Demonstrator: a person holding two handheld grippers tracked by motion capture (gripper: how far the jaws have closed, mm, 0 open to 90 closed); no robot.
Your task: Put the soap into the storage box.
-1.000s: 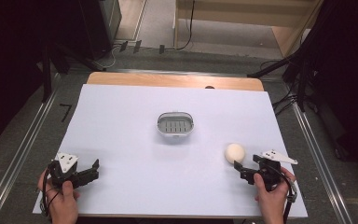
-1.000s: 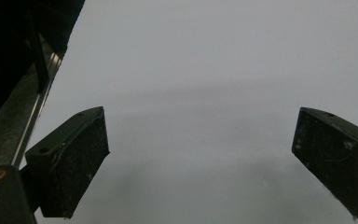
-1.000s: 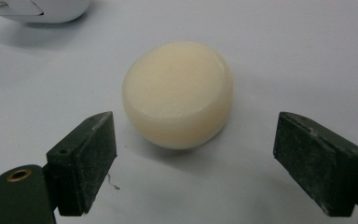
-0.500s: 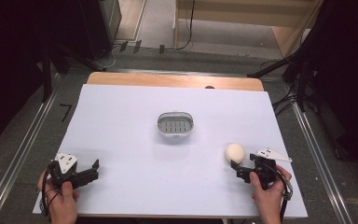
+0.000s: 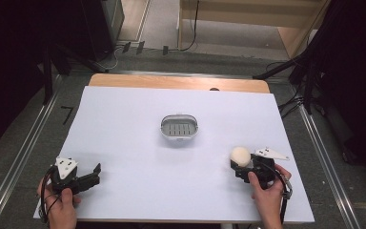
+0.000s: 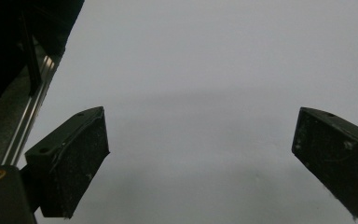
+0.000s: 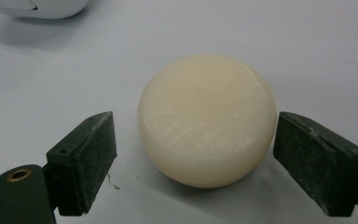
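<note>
A: Surface: white tabletop [image 5: 124, 124], wooden strip along its far edge, dark floor around.

B: Right gripper [image 7: 196, 154] jaws?

A: Apart, one on each side of the round cream soap [image 7: 207, 119]. Small gaps both sides; no clamp. Soap lies flat on the tabletop near the right end of the near edge.

B: Left gripper [image 6: 200, 154]?

A: Jaws wide apart over bare tabletop, near-left corner.

B: Farther out?

A: Oval soap dish [image 5: 179, 129] at mid-tabletop, well apart from the soap.
</note>
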